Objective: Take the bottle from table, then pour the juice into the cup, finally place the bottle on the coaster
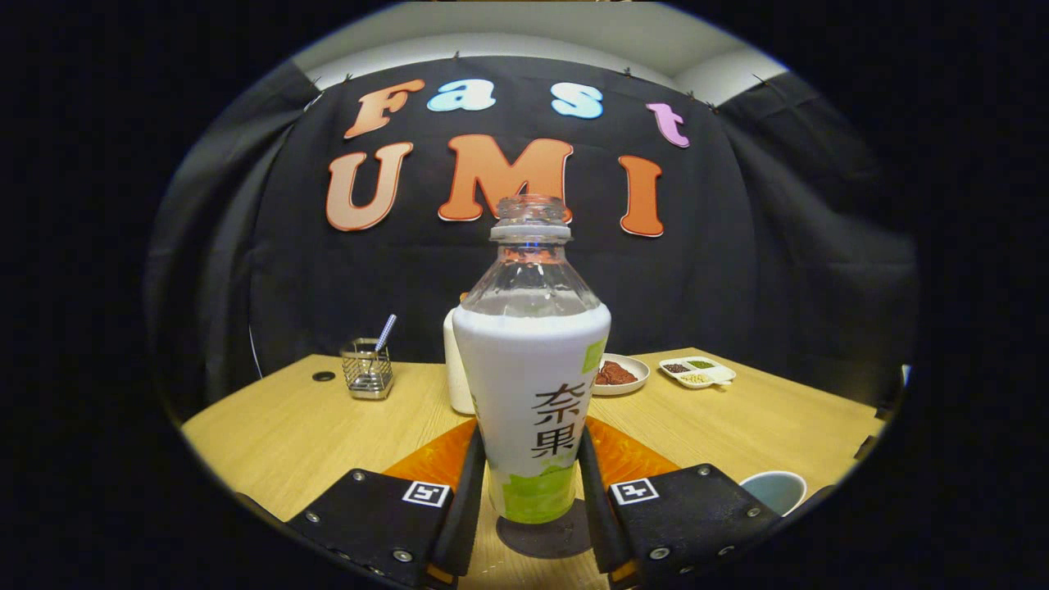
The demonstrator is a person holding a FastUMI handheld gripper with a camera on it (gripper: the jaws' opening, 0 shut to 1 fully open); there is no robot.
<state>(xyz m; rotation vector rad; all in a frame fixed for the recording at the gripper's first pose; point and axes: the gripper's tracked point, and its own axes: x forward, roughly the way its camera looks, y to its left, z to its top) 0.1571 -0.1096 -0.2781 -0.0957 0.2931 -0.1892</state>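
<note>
White-and-green labelled clear bottle [531,385], orange mat [434,463], dark round coaster [545,537], pale wood-grain tabletop [311,426], light blue cup [774,490].

So my one camera rides on the gripper [529,492] and looks straight forward along its two fingers, which sit at the bottom of the frame with the bottle [531,385] pressed between them. It's really close to that bottle, dead centre and reaching up past mid-frame. The lens sits low, just above the wooden table [287,426], facing level toward the booth's black cloth wall [778,270] across the upper half. Fisheye, so the table edges curve away at lower left and lower right.
</note>
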